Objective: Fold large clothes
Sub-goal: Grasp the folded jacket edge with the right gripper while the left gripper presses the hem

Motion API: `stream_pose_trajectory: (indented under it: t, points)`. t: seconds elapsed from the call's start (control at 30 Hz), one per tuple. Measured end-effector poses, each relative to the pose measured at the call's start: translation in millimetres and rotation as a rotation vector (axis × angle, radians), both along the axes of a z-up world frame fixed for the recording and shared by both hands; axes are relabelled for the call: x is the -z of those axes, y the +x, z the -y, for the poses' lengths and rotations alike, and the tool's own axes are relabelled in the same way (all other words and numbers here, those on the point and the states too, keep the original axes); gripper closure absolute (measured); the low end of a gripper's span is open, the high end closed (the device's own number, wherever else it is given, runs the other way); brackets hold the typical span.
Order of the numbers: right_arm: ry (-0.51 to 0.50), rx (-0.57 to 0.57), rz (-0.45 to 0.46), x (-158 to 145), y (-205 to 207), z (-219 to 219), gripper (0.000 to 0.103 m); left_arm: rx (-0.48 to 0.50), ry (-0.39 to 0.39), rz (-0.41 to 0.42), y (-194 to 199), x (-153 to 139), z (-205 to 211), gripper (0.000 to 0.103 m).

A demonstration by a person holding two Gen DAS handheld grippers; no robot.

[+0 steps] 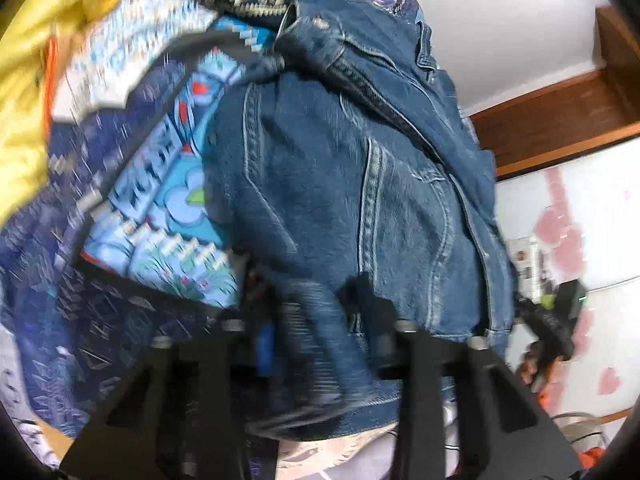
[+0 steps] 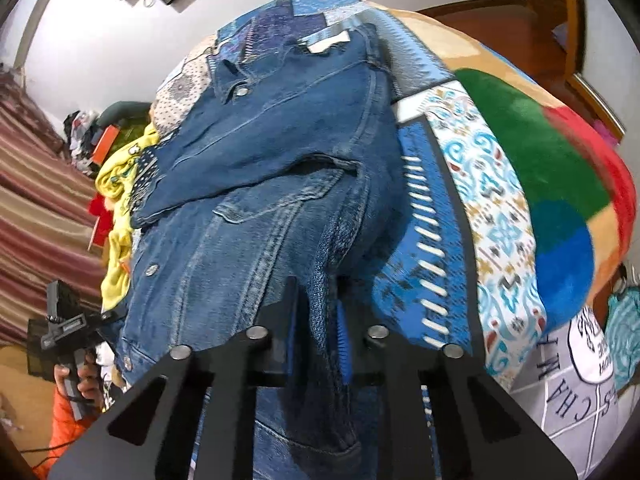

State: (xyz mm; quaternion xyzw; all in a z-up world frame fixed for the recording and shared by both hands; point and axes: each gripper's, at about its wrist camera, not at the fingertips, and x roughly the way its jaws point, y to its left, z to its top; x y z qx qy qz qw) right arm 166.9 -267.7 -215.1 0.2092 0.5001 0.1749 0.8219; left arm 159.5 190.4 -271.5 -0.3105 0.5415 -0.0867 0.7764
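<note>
A blue denim jacket (image 1: 340, 168) lies stretched over a patterned blue patchwork cover (image 1: 100, 312). My left gripper (image 1: 316, 300) is shut on the jacket's hem, with denim bunched between its jaws; the view is blurred. In the right wrist view the same jacket (image 2: 260, 200) runs away from me, buttons and chest pocket showing. My right gripper (image 2: 318, 296) is shut on a fold of the jacket's edge. The left gripper (image 2: 64, 332) shows at the far left of the right wrist view, held in a hand.
A yellow garment (image 2: 118, 184) and other clothes are piled left of the jacket. A multicoloured fleece blanket (image 2: 560, 184) lies to the right, and a white printed cloth (image 2: 572, 364) at lower right. Striped curtains (image 2: 36, 200) hang at left. Wooden trim (image 1: 560, 112) lines the wall.
</note>
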Motion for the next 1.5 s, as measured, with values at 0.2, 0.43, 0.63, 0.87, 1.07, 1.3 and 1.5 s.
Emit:
stream_pose_trajectory:
  t: [0.2, 0.43, 0.63, 0.87, 1.07, 1.3, 1.5]
  points:
    - [-0.021, -0.058, 0.114, -31, 18, -11, 0.095, 0.014, 0.126, 0.145, 19, -53, 12, 0.089]
    - [-0.045, -0.001, 0.262, -73, 51, -1, 0.095, -0.079, 0.237, 0.388, 46, -133, 3, 0.090]
    - [-0.163, 0.035, 0.248, -51, 80, -2, 0.095, -0.108, 0.349, 0.337, 66, -101, -1, 0.090]
    - [-0.211, 0.033, 0.139, -25, 93, 8, 0.086, -0.072, 0.292, 0.166, 59, -40, 0, 0.088]
    - [-0.199, 0.045, 0.118, -40, 66, 21, 0.040, -0.031, 0.275, 0.144, 47, -40, 0, 0.081]
    - [-0.126, -0.018, 0.064, -26, 41, 10, 0.035, -0.054, 0.177, 0.109, 30, -37, -4, 0.045]
    - [-0.078, -0.001, -0.011, 3, 39, 4, 0.034, -0.091, 0.076, 0.042, 20, -12, -7, 0.044]
